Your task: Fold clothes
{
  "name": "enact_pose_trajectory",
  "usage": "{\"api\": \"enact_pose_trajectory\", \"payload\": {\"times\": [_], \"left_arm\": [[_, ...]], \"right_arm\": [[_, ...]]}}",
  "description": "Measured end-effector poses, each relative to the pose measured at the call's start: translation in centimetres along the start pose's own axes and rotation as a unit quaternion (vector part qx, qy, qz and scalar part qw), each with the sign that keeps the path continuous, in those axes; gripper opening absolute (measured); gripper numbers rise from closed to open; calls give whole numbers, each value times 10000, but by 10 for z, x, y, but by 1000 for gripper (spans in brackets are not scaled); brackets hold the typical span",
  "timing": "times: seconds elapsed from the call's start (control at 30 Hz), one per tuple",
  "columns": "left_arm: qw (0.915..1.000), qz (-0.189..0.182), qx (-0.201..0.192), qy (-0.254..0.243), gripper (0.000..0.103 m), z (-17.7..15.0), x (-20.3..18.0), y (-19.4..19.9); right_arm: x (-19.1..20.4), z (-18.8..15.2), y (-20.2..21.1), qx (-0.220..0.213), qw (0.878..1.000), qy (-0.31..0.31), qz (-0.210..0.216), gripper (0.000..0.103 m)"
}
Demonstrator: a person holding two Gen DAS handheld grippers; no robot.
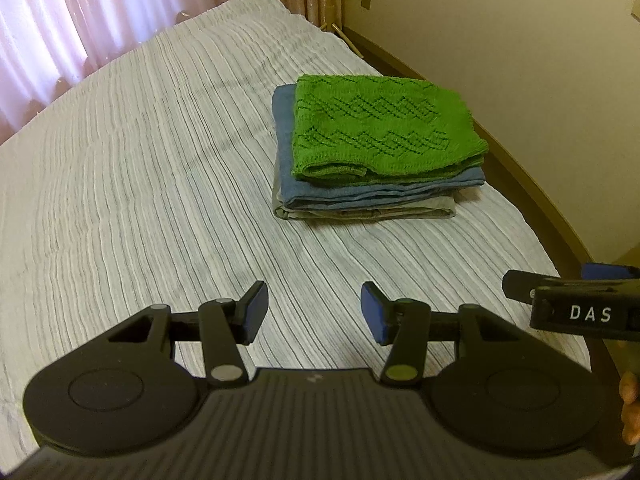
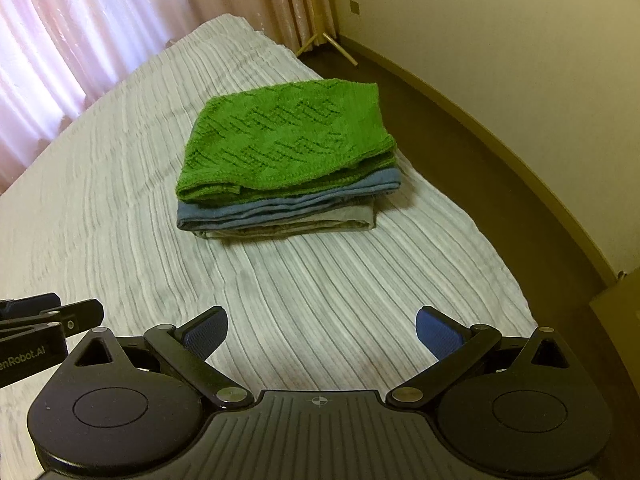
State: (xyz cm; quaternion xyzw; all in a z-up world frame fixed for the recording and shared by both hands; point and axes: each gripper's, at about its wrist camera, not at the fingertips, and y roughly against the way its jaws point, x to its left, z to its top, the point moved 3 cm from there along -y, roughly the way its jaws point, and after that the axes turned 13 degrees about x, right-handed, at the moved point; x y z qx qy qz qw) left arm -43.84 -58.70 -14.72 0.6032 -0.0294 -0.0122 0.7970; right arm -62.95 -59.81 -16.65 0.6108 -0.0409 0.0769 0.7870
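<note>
A folded green knit garment (image 1: 380, 128) lies on top of a stack on the bed, over a folded blue garment (image 1: 360, 192) and a folded beige one (image 1: 368, 212). The same stack shows in the right wrist view: green (image 2: 288, 140), blue (image 2: 280, 210), beige (image 2: 304, 226). My left gripper (image 1: 314, 312) is open and empty, above the bedspread in front of the stack. My right gripper (image 2: 320, 334) is open wide and empty, also short of the stack. Each gripper's side shows at the edge of the other's view.
The bed has a ribbed white bedspread (image 1: 140, 180). Pink curtains (image 1: 80, 12) hang behind it. A cream wall (image 1: 500, 20) and dark floor (image 2: 460, 140) run along the bed's right side. Wooden sticks (image 2: 332, 42) lean in the corner.
</note>
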Motion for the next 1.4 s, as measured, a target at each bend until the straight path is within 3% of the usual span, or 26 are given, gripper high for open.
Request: {"api": "enact_pose_trajectory", "payload": {"times": [1.03, 1.4], "left_arm": [[9997, 12, 252, 68, 47, 33, 8, -45], [10000, 25, 52, 67, 47, 48, 10, -52]], "right_arm": [[1, 30, -36, 312, 9994, -79, -110, 103], [-2, 39, -41, 319, 9992, -157, -157, 103]]}}
